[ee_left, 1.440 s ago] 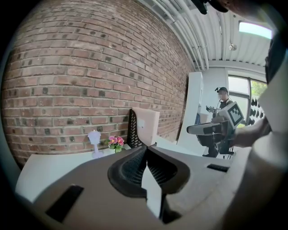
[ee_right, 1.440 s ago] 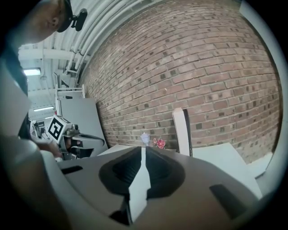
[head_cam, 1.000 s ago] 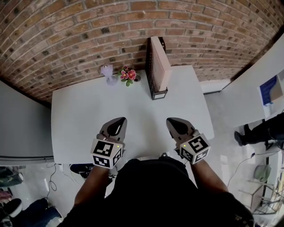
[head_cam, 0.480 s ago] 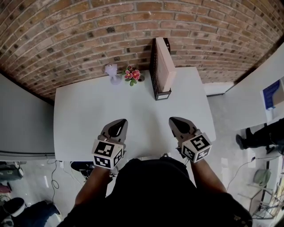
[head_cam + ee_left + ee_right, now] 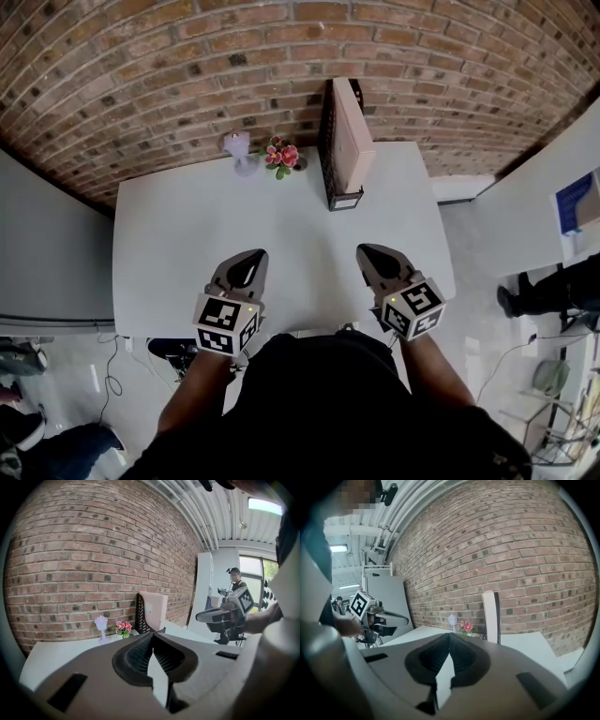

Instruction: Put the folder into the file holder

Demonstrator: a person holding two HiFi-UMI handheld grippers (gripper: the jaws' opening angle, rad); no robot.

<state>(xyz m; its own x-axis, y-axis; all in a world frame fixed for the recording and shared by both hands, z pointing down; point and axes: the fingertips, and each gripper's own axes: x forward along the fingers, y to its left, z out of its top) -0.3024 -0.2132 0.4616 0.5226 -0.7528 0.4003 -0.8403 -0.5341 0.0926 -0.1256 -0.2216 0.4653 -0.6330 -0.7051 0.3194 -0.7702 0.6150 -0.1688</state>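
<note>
Neither claw has shifted since a second ago: left claw (image 5: 253,255) and right claw (image 5: 367,253) hover over the near edge of the bench (image 5: 187,234), each with jaws together and empty. Bare bench lies open between them and the far edge, where one folder (image 5: 352,131) stands upright inside one file holder (image 5: 326,141) by the brick wall (image 5: 141,84). One flower posy (image 5: 281,157) and one lilac ornament (image 5: 240,150) sit just left.

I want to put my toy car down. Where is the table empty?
Most of the table is bare: the left side, and the middle between the left gripper, right gripper and flowers. Only the back by the wall is crowded, with the holder and a small ornament.
</note>
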